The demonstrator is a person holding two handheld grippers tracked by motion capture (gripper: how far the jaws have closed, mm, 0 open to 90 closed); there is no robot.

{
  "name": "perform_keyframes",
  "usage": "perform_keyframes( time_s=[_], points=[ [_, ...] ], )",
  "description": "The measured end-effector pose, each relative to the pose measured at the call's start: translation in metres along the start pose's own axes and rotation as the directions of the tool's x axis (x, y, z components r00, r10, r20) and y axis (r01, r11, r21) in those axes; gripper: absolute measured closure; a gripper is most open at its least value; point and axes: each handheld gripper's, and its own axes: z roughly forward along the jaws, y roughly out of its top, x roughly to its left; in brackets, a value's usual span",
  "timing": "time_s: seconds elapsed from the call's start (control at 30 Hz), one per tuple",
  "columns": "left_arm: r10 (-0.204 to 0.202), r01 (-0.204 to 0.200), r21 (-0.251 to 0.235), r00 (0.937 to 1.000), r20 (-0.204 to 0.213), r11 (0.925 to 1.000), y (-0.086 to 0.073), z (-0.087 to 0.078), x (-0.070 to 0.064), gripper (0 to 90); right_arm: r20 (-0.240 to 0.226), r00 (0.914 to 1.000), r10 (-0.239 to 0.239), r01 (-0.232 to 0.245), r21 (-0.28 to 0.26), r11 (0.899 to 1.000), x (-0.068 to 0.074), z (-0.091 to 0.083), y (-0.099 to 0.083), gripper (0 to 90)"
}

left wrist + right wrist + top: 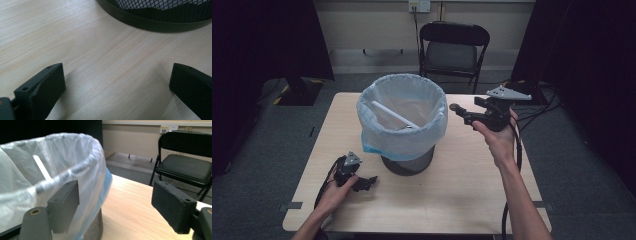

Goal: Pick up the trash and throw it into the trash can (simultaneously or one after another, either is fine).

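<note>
Right gripper (460, 114) jaws apart, empty, just right of bin (402, 117) rim; probably nearer than left gripper (364, 183), also apart.

We note the high view looking forward and down over the whole table (462, 190), the left gripper view skimming low and close toward the bin (155, 22) base, and the right gripper view, apparently raised, facing the same bin's (62, 170) rim and the chair (185, 162).
</note>
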Motion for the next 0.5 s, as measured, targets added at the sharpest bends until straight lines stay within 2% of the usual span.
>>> perform_keyframes(
  time_s=[0.27, 0.5],
  points=[
    [0.002, -0.002, 0.0, 1.0, 0.0, 1.0, 0.0, 0.0, 0.0, 0.0, 0.028, 0.9991, 0.033, -0.034, 0.036, 0.999, -0.011, -0.006, -0.028, 20.9],
    [-0.002, 0.002, -0.001, 1.0, 0.0, 1.0, 0.0, 0.0, 0.0, 0.0, 0.053, 0.998, 0.034, -0.037, 0.058, 0.998, -0.016, -0.011, -0.044, 19.5]
  ],
)
